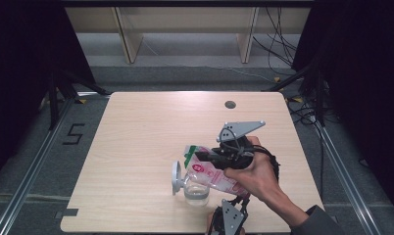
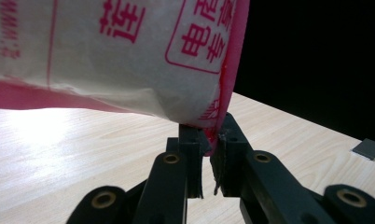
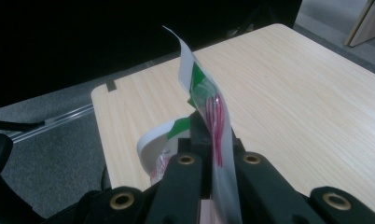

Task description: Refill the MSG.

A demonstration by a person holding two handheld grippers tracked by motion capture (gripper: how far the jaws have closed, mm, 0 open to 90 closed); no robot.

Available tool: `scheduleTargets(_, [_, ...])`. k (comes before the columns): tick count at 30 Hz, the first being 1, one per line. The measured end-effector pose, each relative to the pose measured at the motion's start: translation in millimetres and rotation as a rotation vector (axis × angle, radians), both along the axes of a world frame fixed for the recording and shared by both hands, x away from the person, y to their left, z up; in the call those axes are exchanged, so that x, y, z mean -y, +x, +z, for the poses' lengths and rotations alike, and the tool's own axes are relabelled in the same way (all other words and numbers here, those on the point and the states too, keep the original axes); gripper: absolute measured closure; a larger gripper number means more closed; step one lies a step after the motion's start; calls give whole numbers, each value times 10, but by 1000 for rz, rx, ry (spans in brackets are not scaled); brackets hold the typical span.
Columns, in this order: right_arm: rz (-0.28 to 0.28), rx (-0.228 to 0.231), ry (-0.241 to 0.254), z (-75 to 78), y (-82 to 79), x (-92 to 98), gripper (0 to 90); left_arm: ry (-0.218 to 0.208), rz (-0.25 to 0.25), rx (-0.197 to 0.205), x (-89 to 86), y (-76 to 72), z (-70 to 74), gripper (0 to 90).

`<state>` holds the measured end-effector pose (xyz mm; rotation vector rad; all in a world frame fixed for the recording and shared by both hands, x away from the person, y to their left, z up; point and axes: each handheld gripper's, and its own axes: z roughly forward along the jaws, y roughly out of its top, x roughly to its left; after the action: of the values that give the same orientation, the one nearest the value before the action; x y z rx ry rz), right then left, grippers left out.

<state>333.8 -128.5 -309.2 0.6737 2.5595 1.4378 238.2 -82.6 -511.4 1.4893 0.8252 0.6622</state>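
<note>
A white pouch [image 1: 209, 174] with red print and a green top lies tilted above a clear glass jar [image 1: 196, 192] near the table's front edge. The jar's round lid [image 1: 176, 176] stands open at its left. My right gripper [image 1: 210, 157] is shut on the pouch's upper part; in the right gripper view its jaws [image 3: 209, 135] pinch the thin pouch edge [image 3: 213, 107]. My left gripper [image 1: 236, 199] comes up from the bottom edge, shut on the pouch's lower pink seam. In the left gripper view the pouch [image 2: 129, 60] hangs above those jaws [image 2: 212, 140]. The pouch's mouth is hidden.
The light wooden table [image 1: 151, 132] has a cable hole [image 1: 230, 104] near its far edge. Wooden shelf legs stand behind on the grey floor, cables lie at the back right, and a "5" [image 1: 73, 133] is marked on the floor at the left.
</note>
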Motion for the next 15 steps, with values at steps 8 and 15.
scheduleTargets(8, [15, 7, -15, -28, 30, -46, 900, -43, 10, 4, 36, 3, -7, 821])
scheduleTargets(15, [17, 0, -19, -44, 44, -96, 900, -57, 19, 0, 24, 20, -9, 821])
